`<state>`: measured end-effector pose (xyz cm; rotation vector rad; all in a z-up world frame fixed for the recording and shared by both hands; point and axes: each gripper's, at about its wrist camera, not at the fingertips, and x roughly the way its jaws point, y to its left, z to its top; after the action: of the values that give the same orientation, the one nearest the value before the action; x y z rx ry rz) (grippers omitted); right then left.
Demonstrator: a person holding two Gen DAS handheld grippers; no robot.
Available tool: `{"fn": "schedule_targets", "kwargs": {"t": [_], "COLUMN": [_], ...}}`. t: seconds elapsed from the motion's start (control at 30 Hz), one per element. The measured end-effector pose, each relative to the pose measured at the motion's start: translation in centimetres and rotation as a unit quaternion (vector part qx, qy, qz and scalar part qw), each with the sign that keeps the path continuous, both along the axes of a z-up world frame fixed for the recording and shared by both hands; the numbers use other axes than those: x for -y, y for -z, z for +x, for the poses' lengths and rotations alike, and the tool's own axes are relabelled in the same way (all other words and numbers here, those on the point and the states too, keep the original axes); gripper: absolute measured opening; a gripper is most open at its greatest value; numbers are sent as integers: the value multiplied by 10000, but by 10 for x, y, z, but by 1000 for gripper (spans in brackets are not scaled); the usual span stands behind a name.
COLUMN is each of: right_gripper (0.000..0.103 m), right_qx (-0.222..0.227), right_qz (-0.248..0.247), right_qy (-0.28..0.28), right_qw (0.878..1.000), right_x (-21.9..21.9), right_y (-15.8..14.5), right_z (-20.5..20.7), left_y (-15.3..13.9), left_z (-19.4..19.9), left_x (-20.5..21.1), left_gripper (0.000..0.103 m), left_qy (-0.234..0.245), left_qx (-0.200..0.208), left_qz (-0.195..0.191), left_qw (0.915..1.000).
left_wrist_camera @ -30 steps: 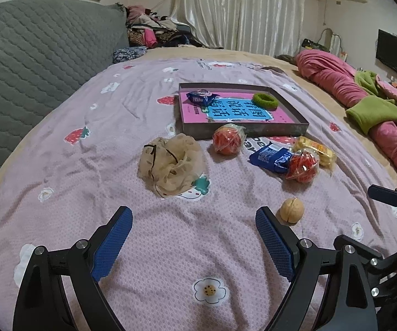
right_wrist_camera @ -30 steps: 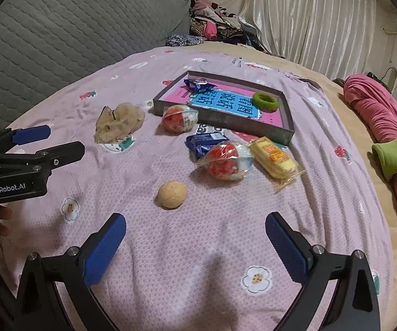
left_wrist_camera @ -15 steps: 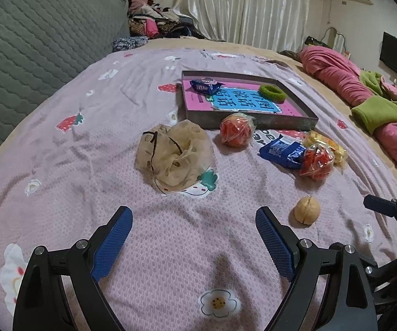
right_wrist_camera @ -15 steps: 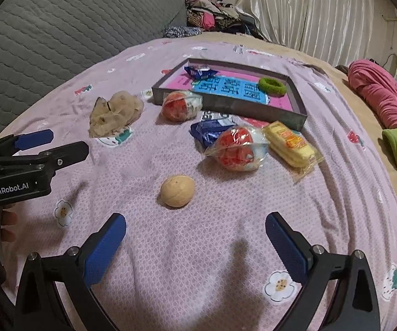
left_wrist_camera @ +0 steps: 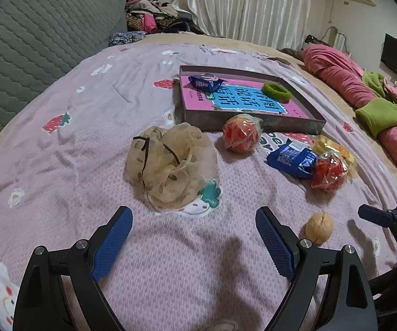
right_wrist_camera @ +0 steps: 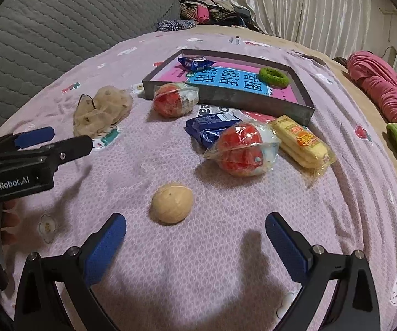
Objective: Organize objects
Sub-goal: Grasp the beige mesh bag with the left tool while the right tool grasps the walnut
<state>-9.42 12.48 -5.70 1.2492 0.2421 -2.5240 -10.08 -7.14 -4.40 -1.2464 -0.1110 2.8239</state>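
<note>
A grey tray (left_wrist_camera: 295, 123) (right_wrist_camera: 226, 100) with a pink and blue book in it lies on the purple bedspread; it holds a blue snack packet (left_wrist_camera: 205, 82) and a green hair ring (left_wrist_camera: 277, 91). In front lie a beige mesh pouch (left_wrist_camera: 170, 165) (right_wrist_camera: 103, 109), two wrapped red balls (left_wrist_camera: 241, 133) (left_wrist_camera: 329, 172), a blue packet (left_wrist_camera: 292, 160), yellow biscuits (right_wrist_camera: 301, 140) and a walnut (right_wrist_camera: 172, 202) (left_wrist_camera: 319, 227). My left gripper (left_wrist_camera: 192, 241) is open and empty, just short of the pouch. My right gripper (right_wrist_camera: 195, 244) is open and empty, just short of the walnut.
A grey quilted headboard (left_wrist_camera: 32, 41) runs along the left. Pink and green bedding (left_wrist_camera: 377, 110) is heaped at the right edge. Clothes are piled at the far end near the curtains (left_wrist_camera: 242, 2). The left gripper shows in the right wrist view (right_wrist_camera: 32, 151).
Both grippers have moved forward and lower over the bed. The pouch and the walnut now sit closer to the open fingers. No object has moved.
</note>
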Motion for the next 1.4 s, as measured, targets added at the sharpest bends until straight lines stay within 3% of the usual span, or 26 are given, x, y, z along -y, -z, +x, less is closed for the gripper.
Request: {"fn": "schedule_targets", "kwargs": {"t": [0.37, 0.9, 1.03, 1.13, 1.27, 1.4], "right_gripper": [101, 62, 53, 48, 37, 35], "right_qx": [57, 115, 121, 144, 127, 107], "right_qz": [64, 66, 87, 69, 17, 28], "right_qy": [154, -6, 3, 45, 11, -95], "right_qw": [9998, 9999, 9999, 9999, 9999, 9999], "right_x": [4, 22, 23, 21, 21, 23], "right_y": [10, 14, 15, 15, 15, 14], "right_z": [-18, -24, -24, -24, -23, -20], "left_y": [11, 25, 25, 26, 25, 23], "left_z": [-34, -70, -73, -76, -76, -73], "left_x": [4, 14, 12, 9, 10, 12], "left_gripper": [91, 90, 61, 51, 26, 20], "left_qy": [-46, -100, -55, -20, -40, -21], "left_qx": [74, 162, 174, 203, 212, 176], "left_qz": [48, 44, -19, -59, 11, 72], "left_qw": [10000, 9998, 9998, 9998, 9998, 9998]}}
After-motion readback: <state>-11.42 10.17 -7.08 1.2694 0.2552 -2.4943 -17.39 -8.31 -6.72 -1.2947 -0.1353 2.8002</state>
